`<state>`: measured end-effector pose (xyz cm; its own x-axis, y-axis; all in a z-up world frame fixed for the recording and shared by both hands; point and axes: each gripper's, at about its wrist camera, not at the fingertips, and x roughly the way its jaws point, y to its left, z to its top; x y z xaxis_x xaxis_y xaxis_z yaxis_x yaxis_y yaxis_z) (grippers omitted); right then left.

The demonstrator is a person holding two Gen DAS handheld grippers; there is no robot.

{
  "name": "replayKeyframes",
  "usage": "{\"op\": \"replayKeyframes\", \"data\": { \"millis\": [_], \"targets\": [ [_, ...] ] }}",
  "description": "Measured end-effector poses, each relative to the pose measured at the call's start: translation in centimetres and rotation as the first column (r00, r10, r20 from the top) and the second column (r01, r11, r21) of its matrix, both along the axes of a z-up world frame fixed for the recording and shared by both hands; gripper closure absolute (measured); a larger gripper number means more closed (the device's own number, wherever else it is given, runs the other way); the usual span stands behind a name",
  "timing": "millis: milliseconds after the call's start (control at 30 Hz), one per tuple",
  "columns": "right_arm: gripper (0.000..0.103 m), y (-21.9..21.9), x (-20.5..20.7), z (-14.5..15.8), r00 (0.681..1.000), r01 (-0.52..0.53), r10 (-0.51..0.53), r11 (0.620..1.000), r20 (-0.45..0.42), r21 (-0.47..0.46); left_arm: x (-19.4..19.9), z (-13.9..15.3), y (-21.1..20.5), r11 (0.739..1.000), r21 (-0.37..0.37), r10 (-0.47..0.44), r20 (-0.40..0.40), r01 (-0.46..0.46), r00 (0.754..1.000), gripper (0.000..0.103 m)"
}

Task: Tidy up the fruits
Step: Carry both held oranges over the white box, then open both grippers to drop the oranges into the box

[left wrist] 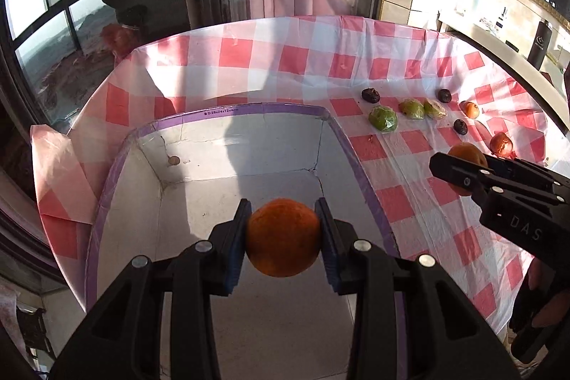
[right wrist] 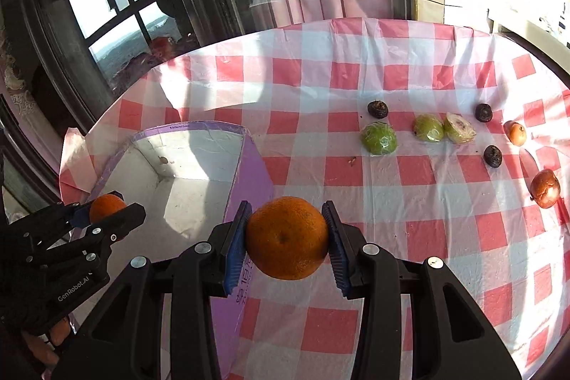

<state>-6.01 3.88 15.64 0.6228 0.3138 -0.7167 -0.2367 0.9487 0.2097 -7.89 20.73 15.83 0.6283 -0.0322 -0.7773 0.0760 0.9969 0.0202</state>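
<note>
My left gripper (left wrist: 283, 239) is shut on an orange (left wrist: 283, 237) and holds it above the inside of an open white box with a purple rim (left wrist: 249, 107). My right gripper (right wrist: 286, 237) is shut on a second orange (right wrist: 286, 237), held over the box's right wall (right wrist: 249, 173) and the checked cloth. The right gripper also shows in the left wrist view (left wrist: 463, 171), and the left gripper in the right wrist view (right wrist: 107, 209). Loose fruit lies on the cloth to the right: a green wrapped fruit (right wrist: 378, 138), two more green pieces (right wrist: 427, 128), dark round fruits (right wrist: 377, 109) and brownish-orange ones (right wrist: 545, 188).
A red and white checked cloth (right wrist: 320, 173) covers the table. Dark window frames (right wrist: 117, 34) stand behind the far edge. A counter with a dark bottle (left wrist: 539, 41) is at the far right.
</note>
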Motion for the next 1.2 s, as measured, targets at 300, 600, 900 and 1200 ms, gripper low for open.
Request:
{"op": "replayKeyframes", "data": {
  "millis": [300, 600, 900, 1200],
  "targets": [
    [0.062, 9.3, 0.1, 0.8, 0.978, -0.208, 0.210, 0.973, 0.009, -0.097, -0.5, -2.7, 6.8, 0.988, 0.063, 0.149, -0.110, -0.143, 0.983, 0.066],
    [0.062, 15.0, 2.1, -5.2, 0.931, -0.323, 0.258, 0.911, -0.258, -0.257, 0.1, -6.0, 9.4, 0.981, 0.118, 0.180, -0.250, -0.155, 0.951, 0.066],
    [0.062, 15.8, 2.0, -8.8, 0.892, -0.367, 0.242, 0.881, -0.381, -0.299, 0.5, -8.7, 9.9, 0.989, 0.098, 0.139, -0.367, -0.110, 0.920, 0.064],
    [0.051, 15.4, 1.6, -9.5, 0.871, -0.387, 0.257, 0.884, -0.419, -0.262, 0.5, -9.4, 9.4, 0.993, 0.067, 0.118, -0.404, -0.099, 0.907, 0.054]
  ]
}}
